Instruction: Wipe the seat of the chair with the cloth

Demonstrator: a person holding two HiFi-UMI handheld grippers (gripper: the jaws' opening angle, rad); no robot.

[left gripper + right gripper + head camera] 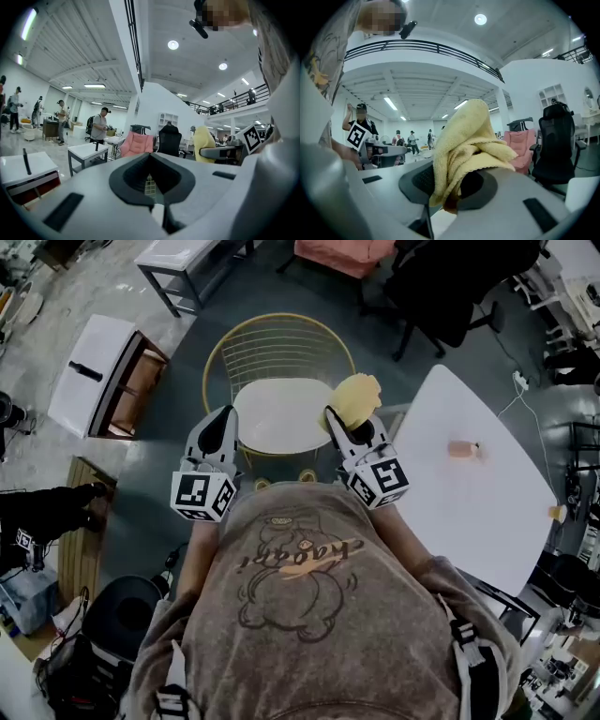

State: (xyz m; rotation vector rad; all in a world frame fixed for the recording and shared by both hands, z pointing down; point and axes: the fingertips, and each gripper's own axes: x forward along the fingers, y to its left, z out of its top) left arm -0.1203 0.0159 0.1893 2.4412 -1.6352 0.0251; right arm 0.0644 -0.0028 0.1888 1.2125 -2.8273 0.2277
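Observation:
The chair (281,413) stands straight ahead of me, with a round white seat and a gold wire back. My right gripper (336,418) hovers over the seat's right edge, shut on a yellow cloth (354,397). In the right gripper view the cloth (464,145) bunches up out of the jaws of that gripper (454,187) and droops over them. My left gripper (225,416) is held over the seat's left edge, apart from the cloth. Seen in its own view, the left gripper (151,161) has its jaws shut with nothing between them; the seat is hidden there.
A white table (487,512) on the right carries a small pinkish object (463,449). Behind the chair are a black office chair (450,287), a pink seat (342,254) and a white bench (187,259). A white-topped cabinet (98,371) stands at left.

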